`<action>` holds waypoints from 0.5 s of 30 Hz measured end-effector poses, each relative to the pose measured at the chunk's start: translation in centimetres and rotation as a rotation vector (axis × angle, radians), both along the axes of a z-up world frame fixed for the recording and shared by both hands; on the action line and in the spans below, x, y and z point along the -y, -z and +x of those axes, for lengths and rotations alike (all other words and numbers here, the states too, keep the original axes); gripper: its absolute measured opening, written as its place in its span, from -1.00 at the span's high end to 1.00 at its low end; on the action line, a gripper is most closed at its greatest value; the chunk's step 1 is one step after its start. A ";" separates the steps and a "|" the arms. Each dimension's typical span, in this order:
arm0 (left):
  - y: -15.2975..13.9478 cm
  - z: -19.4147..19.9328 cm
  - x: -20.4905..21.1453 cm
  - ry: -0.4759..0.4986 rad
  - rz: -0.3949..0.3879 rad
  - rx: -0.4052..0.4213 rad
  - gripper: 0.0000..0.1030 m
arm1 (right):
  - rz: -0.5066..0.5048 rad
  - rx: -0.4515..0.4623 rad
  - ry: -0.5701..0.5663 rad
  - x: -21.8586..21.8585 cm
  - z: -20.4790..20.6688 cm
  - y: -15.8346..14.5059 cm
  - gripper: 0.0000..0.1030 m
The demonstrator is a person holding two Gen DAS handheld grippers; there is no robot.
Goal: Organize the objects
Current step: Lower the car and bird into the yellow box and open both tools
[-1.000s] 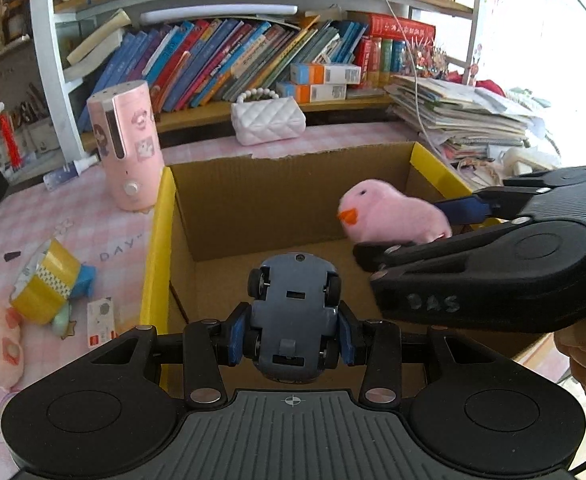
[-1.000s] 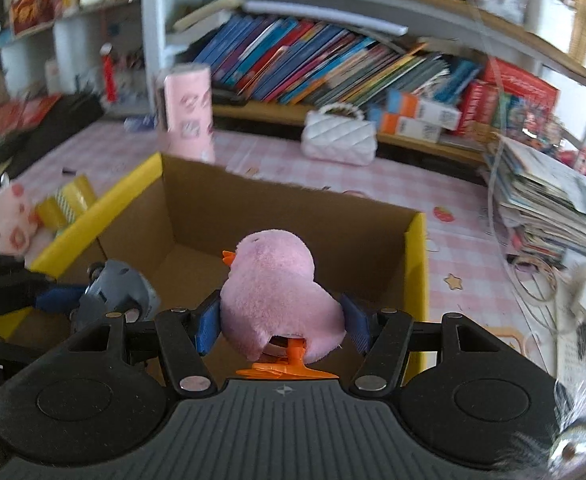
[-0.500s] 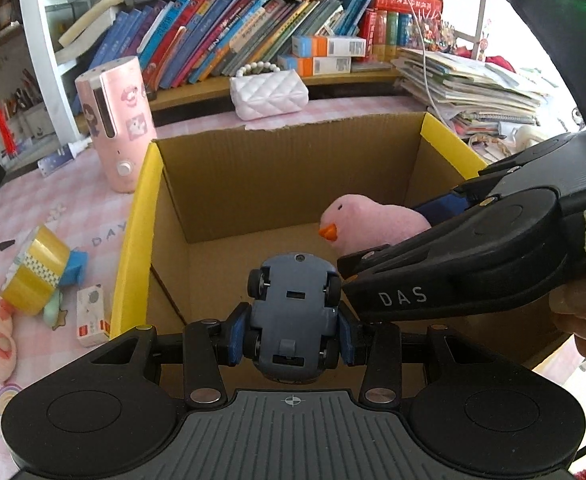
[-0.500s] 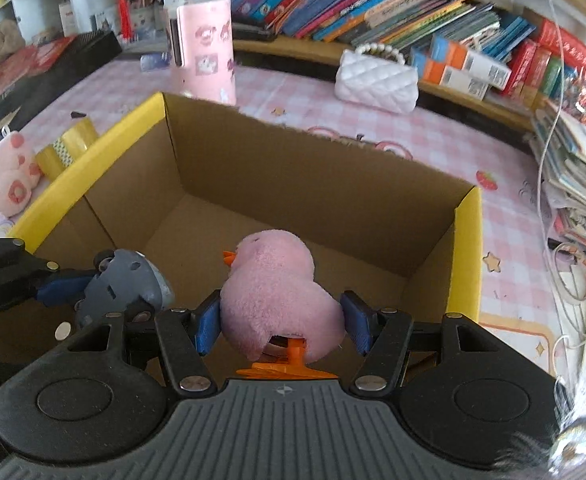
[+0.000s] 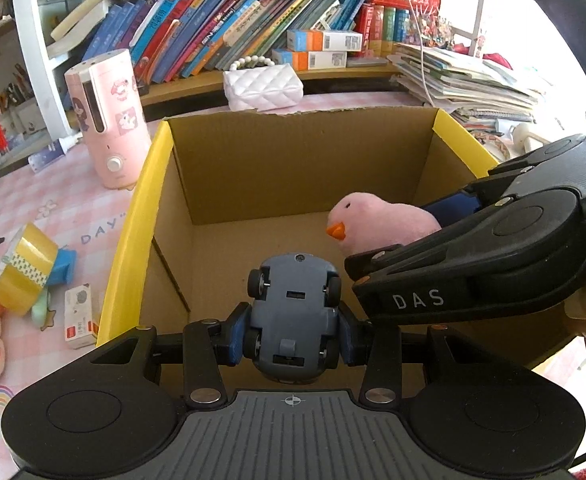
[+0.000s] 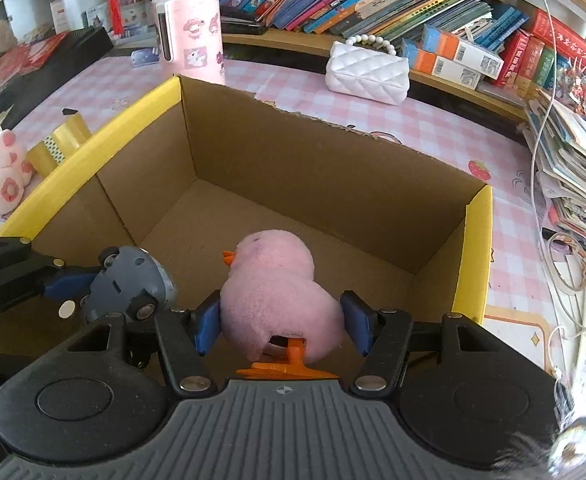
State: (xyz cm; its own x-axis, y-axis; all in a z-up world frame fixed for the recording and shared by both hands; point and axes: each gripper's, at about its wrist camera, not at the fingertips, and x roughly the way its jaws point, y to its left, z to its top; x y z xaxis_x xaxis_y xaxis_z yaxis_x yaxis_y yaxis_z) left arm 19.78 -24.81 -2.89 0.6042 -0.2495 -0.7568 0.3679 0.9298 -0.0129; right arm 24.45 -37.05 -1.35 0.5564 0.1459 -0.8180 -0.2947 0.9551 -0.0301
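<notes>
My left gripper (image 5: 291,338) is shut on a grey-blue toy car (image 5: 294,316), held belly-up over the near left part of an open cardboard box (image 5: 293,168) with yellow flaps. My right gripper (image 6: 281,322) is shut on a pink plush duck (image 6: 277,296) with an orange beak and feet, held over the box's near side. The duck (image 5: 377,222) and right gripper show at the right in the left wrist view. The car (image 6: 129,284) shows at the left in the right wrist view. The box floor (image 6: 269,232) is bare.
On the pink checked table left of the box lie a yellow tape roll (image 5: 23,268), a pink plush pig (image 6: 3,176) and a small white pack (image 5: 78,316). A pink dispenser (image 5: 107,116) and white quilted purse (image 5: 263,86) stand behind. Stacked papers (image 6: 573,168) lie right.
Both grippers have moved forward and down over the box with their toys still held. The box interior now fills more of both views.
</notes>
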 end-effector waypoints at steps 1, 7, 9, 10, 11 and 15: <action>0.0 0.0 0.0 0.001 -0.002 -0.001 0.19 | -0.002 -0.003 -0.001 0.0 0.0 0.1 -0.16; -0.2 -0.1 0.1 0.003 0.009 0.022 0.17 | 0.007 -0.004 0.003 0.0 0.2 0.0 -0.19; -0.5 -0.2 0.1 0.006 0.005 0.044 0.14 | 0.023 0.019 0.008 0.1 0.0 -0.3 -0.22; -0.7 -0.3 0.0 0.005 0.002 0.051 0.08 | 0.035 0.031 0.011 0.2 0.0 -0.4 -0.31; -0.9 -0.4 0.0 0.005 -0.003 0.061 0.05 | 0.045 0.048 0.020 0.3 -0.2 -0.6 -0.32; -2.2 -1.2 -0.7 -0.002 -0.035 0.108 -0.08 | 0.089 0.110 0.047 0.6 -1.3 -1.6 -0.33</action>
